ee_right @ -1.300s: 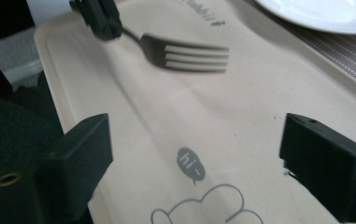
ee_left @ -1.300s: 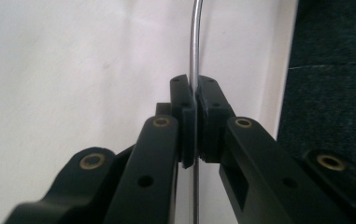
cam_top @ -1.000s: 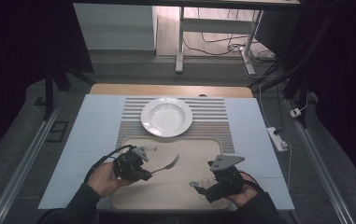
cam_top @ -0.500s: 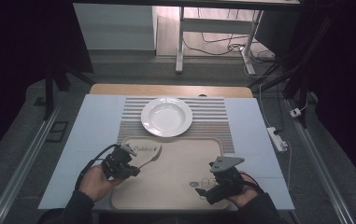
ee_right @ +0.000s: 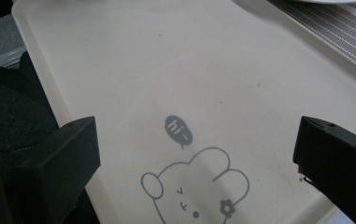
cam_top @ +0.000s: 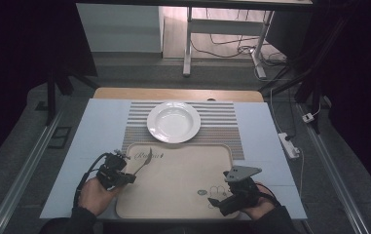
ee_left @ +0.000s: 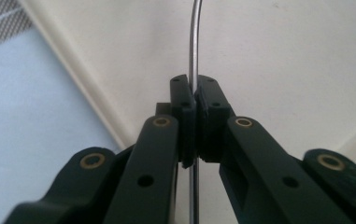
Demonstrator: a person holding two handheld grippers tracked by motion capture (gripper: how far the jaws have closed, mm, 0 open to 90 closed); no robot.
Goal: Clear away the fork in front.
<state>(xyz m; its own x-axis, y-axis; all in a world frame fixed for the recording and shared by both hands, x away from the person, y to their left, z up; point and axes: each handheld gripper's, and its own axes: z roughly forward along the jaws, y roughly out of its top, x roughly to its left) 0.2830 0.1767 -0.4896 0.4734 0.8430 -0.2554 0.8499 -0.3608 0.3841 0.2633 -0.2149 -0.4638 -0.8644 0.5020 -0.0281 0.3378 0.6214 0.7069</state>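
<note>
L gripper point(cam_top: 124, 176) clamped on utensil handle point(ee_left: 193, 46), over tray point(cam_top: 183, 195) near its L edge; utensil tip angled twd white plate point(cam_top: 173, 122). R gripper point(cam_top: 217, 201) jaws wide apart, nothing between, over tray's bear print point(ee_right: 196, 191).

The right gripper point(ee_right: 194, 158) hung with both black jaws spread wide over the cream tray point(ee_right: 119, 56), above a printed bear cartoon point(ee_right: 196, 191) and "hi~" bubble point(ee_right: 178, 129).
</note>
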